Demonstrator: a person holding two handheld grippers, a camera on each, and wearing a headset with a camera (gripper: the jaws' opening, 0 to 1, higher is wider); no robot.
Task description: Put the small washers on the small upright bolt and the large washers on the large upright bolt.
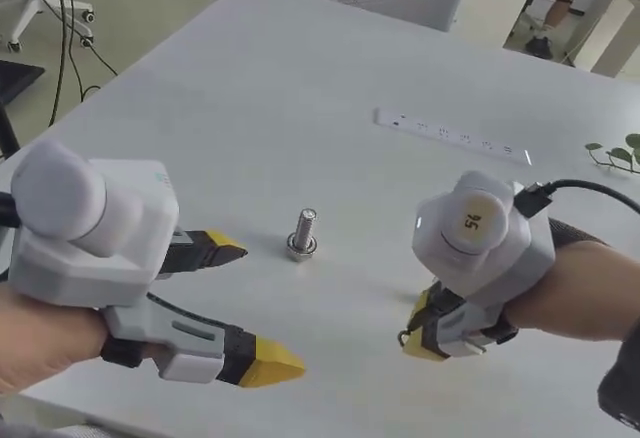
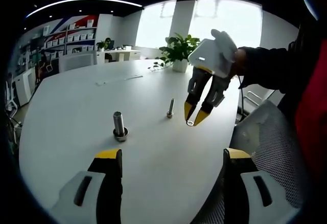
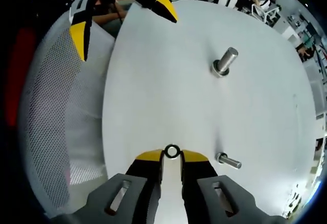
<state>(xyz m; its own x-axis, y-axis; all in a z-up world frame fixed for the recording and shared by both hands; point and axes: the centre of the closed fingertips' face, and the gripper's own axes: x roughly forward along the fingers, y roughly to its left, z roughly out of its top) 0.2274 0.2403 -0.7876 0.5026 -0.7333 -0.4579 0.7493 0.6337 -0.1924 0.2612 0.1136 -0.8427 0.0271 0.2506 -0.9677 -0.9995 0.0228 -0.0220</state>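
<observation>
Right gripper (image 3: 172, 157) pinches a small, dark, ring-shaped washer (image 3: 172, 151); left gripper (image 2: 172, 154) gapes wide.

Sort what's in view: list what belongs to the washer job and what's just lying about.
Job in hand:
- large upright bolt
- small upright bolt
- washer, pinched in the right gripper
- left gripper, open

Lying about:
- power strip
- potted plant
- mesh chair

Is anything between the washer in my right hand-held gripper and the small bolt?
Nothing visible. The small dark metal ring washer, pinched by the right hand-held gripper, has only bare white table between it and the thin silver upright bolt.
</observation>
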